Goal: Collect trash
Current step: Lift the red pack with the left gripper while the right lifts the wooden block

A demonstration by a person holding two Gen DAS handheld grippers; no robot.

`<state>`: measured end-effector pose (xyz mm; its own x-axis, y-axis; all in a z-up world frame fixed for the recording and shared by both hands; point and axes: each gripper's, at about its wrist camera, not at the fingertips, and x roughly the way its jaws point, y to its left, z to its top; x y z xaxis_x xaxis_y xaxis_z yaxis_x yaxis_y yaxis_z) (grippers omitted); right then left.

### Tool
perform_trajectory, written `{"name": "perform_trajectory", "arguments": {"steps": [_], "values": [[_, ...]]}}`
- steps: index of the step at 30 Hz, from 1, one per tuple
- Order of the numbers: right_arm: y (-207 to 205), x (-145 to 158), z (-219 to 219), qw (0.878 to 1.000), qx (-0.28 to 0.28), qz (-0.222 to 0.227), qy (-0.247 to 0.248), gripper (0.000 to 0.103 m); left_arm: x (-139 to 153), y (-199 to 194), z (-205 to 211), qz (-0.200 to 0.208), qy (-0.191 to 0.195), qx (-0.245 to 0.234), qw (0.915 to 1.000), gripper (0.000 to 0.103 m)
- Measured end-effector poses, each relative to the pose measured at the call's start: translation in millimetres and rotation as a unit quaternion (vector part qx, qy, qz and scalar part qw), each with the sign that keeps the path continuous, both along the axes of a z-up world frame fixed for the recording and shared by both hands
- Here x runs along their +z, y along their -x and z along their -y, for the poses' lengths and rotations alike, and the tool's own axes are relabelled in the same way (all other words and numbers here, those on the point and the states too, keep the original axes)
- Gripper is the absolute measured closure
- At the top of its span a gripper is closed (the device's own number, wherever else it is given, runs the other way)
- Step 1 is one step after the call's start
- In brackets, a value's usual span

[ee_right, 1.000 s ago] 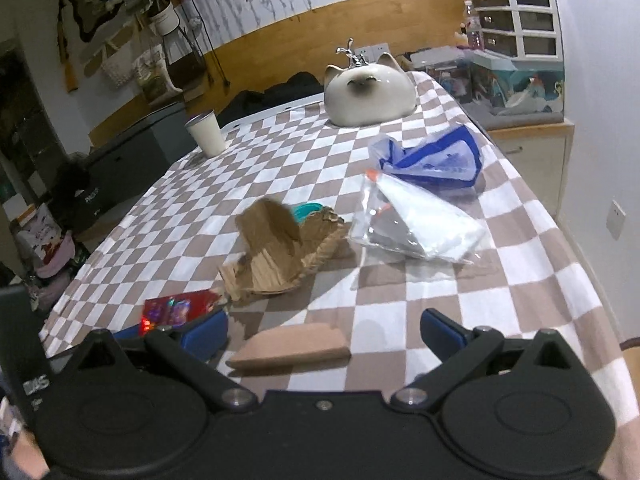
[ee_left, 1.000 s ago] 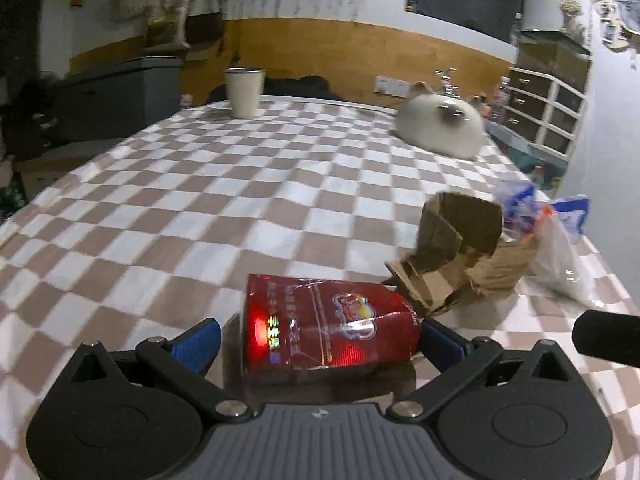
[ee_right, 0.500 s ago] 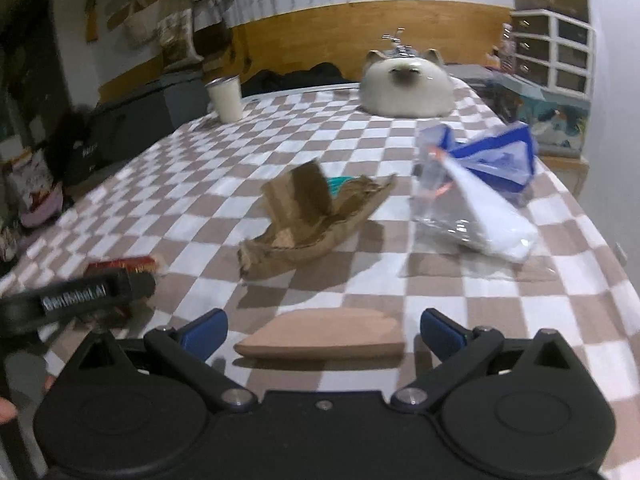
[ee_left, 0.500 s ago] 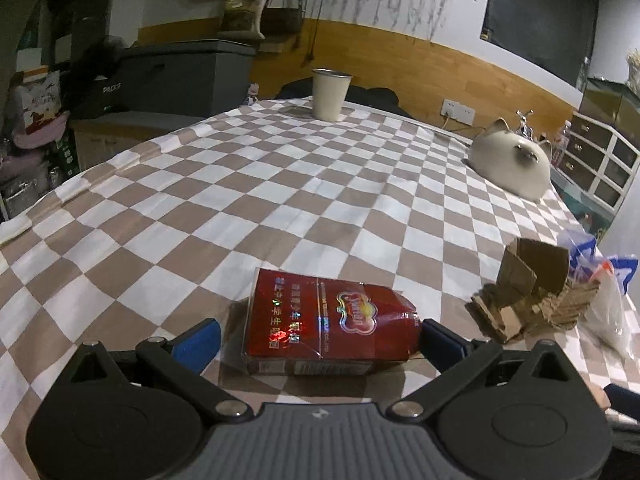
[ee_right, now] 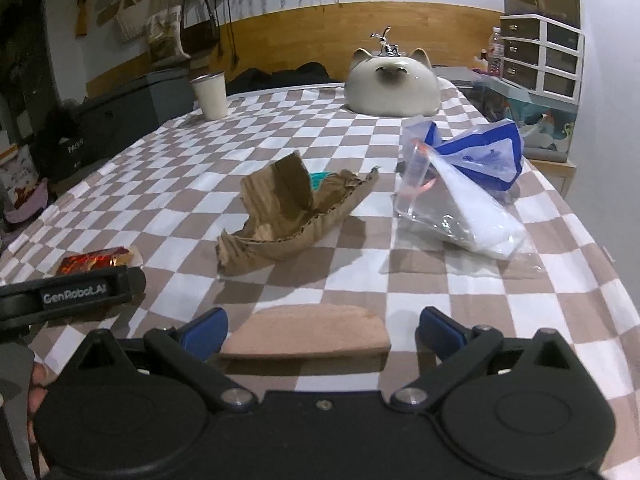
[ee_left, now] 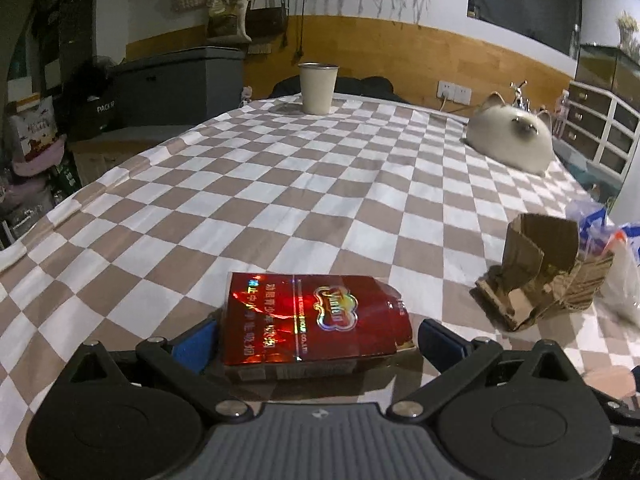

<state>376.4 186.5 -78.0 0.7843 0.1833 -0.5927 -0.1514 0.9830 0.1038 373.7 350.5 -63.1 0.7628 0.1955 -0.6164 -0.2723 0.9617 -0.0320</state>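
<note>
A red cigarette pack [ee_left: 312,316] lies flat on the checkered tablecloth between the open fingers of my left gripper [ee_left: 316,336]; it also shows in the right wrist view [ee_right: 96,260]. My right gripper [ee_right: 322,326] is open, with a tan folded-cloth bump of the tablecloth [ee_right: 306,332] between its fingers. Torn brown cardboard [ee_right: 288,216] lies mid-table, also in the left wrist view [ee_left: 544,268]. A clear plastic bag [ee_right: 452,204] and a blue-and-white bag [ee_right: 484,152] lie to its right.
A cream cup [ee_left: 318,88] stands at the table's far end. A cat-shaped ceramic piece [ee_right: 392,86] sits at the far right. The left gripper's body [ee_right: 72,292] shows at the right view's left edge. Drawers [ee_right: 540,56] and a grey bin [ee_left: 180,84] flank the table.
My left gripper has swung left and closed in around the red pack, its fingers still open. My right gripper has turned slightly; the cloth bump stays between its fingers.
</note>
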Motion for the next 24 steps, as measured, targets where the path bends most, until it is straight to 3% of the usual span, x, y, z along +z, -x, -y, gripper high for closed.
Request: {"name": "perform_trajectory", "arguments": {"steps": [9, 17, 19, 21, 24], "values": [[3, 0, -4, 1.000, 0.015, 0.004, -0.003, 0.000, 1, 3, -11, 0.028, 0.049, 0.026, 0.9980, 0.000], [3, -2, -20, 0.999, 0.023, -0.004, 0.043, 0.000, 0, -3, -2, 0.012, 0.019, 0.028, 0.9993, 0.001], [2, -2, -20, 0.999, 0.023, -0.003, 0.047, 0.001, 0, -3, -2, 0.012, 0.015, 0.032, 0.9993, 0.006], [4, -1, -19, 0.999, 0.023, 0.002, 0.044, 0.009, 1, -1, -2, 0.015, 0.010, 0.041, 0.9990, 0.013], [6, -1, -19, 0.999, 0.026, 0.004, 0.046, 0.010, 1, 0, -4, 0.019, 0.014, 0.039, 0.9989, 0.014]]}}
